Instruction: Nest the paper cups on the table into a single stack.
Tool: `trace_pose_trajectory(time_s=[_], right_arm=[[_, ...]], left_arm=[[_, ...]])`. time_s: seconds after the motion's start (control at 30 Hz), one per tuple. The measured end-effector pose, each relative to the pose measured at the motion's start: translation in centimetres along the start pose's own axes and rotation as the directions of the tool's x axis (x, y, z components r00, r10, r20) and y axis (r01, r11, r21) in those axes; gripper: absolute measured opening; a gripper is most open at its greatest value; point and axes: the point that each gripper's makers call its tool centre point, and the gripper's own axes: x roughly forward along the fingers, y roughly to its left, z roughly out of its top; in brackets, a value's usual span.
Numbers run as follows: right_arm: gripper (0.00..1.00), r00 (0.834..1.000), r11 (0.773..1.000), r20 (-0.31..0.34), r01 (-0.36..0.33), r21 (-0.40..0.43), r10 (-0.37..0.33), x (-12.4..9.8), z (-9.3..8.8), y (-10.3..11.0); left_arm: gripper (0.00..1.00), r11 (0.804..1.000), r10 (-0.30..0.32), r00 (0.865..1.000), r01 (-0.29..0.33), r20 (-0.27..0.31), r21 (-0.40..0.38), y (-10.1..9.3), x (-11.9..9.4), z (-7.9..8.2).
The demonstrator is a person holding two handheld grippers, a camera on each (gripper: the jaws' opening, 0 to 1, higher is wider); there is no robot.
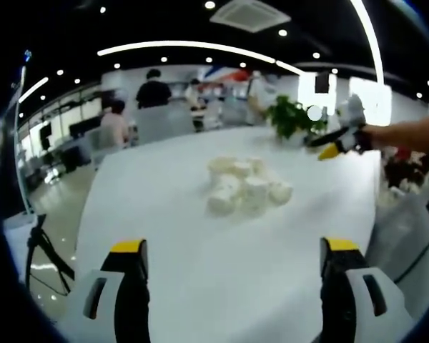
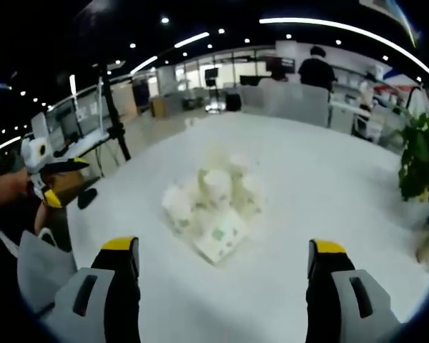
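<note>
The cups (image 2: 213, 204) are seen loose in a cluster at the middle of the white desk (image 2: 329, 193), none nested yet. The left claw (image 1: 232, 261) and right claw (image 2: 218, 257) are held wide open and empty, well apart from them. One upright cup should be gripped by its rim and lowered straight into another, so that nothing is crushed.

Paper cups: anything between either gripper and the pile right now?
Nothing visible. In the left gripper view, bare white table lies between the open left gripper and the paper cups. In the right gripper view, the open right gripper faces the cups across bare tabletop too.
</note>
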Motion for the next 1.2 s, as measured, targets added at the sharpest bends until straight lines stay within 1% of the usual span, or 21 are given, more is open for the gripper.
trace_pose_trajectory(time_s=[0.2, 0.3, 0.37, 0.57, 0.73, 0.97, 1.07, 1.2], right_arm=[[0.96, 1.000, 1.000, -0.012, -0.011, 0.010, 0.011, 1.1, 0.8, -0.2], [0.97, 1.000, 0.999, -0.016, -0.017, 0.046, 0.017, 1.9, 1.3, -0.5], [0.96, 1.000, 0.999, -0.022, -0.017, 0.042, 0.018, 2.2, 1.5, -0.5], [0.95, 0.999, 1.000, -0.032, -0.011, -0.004, 0.011, 3.1, 1.8, -0.9], [0.95, 1.000, 1.000, -0.019, -0.013, 0.006, 0.013, 3.7, 2.2, -1.1], [0.93, 1.000, 1.000, -0.023, -0.012, 0.008, 0.012, 4.6, 2.6, -1.0], [0.91, 0.999, 1.000, -0.031, -0.013, 0.007, 0.013, 5.3, 2.3, -1.0], [0.88, 0.998, 1.000, -0.055, -0.009, 0.000, 0.009, 6.2, 1.1, -1.0]], left_arm=[[1.00, 1.000, -0.005, 1.000, 0.005, -0.013, 0.001, -0.5, -0.3, -0.5], [1.00, 1.000, -0.005, 1.000, 0.005, -0.021, -0.001, -0.5, -0.4, -1.0], [1.00, 1.000, -0.002, 1.000, 0.002, -0.030, -0.006, -0.3, -0.5, -1.4], [1.00, 1.000, 0.002, 0.999, -0.002, -0.032, -0.012, -0.1, -0.5, -1.7], [1.00, 1.000, 0.001, 1.000, -0.001, -0.016, -0.022, -0.1, -0.5, -1.4], [1.00, 1.000, 0.000, 1.000, -0.001, -0.025, -0.029, 0.1, -0.4, -1.6], [1.00, 1.000, -0.002, 1.000, 0.001, -0.027, -0.032, 0.0, -0.2, -1.6], [1.00, 0.999, -0.003, 1.000, 0.002, -0.027, -0.038, -0.2, -0.1, -1.6]])
